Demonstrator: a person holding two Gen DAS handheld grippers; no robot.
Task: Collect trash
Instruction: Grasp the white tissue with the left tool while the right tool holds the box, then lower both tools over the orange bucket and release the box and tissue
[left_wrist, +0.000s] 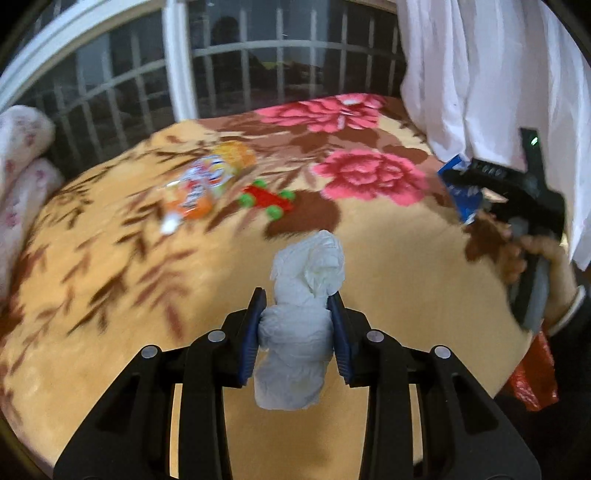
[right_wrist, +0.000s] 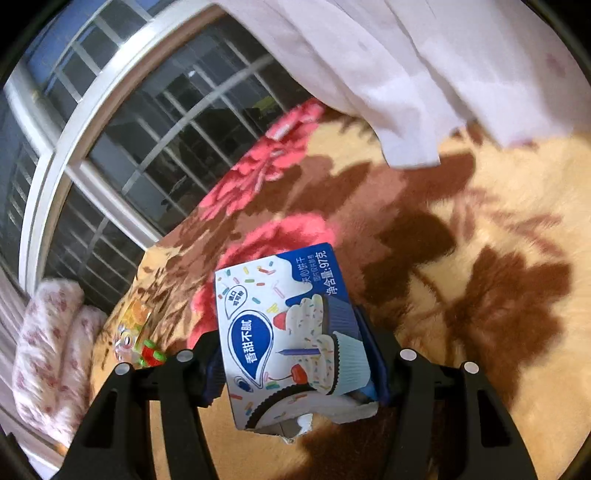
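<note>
The crumpled white tissue wad (left_wrist: 301, 325) sits pinched between the pads of the left tool (left_wrist: 298, 332), lifted clear of the flowered yellow bed blanket (left_wrist: 110, 295). The right tool (right_wrist: 295, 365) is clamped on a torn blue-and-white biscuit box (right_wrist: 288, 332). Keep both grips firm and carry them level to wherever the trash goes; the orange snack wrapper (left_wrist: 207, 184) beside the red-and-green toy (left_wrist: 267, 199) remains to collect.

Open blanket (left_wrist: 110, 280) ahead; snack wrapper (left_wrist: 207, 184), toy (left_wrist: 267, 199), perhaps curtain (left_wrist: 480, 74) as obstacles.
</note>
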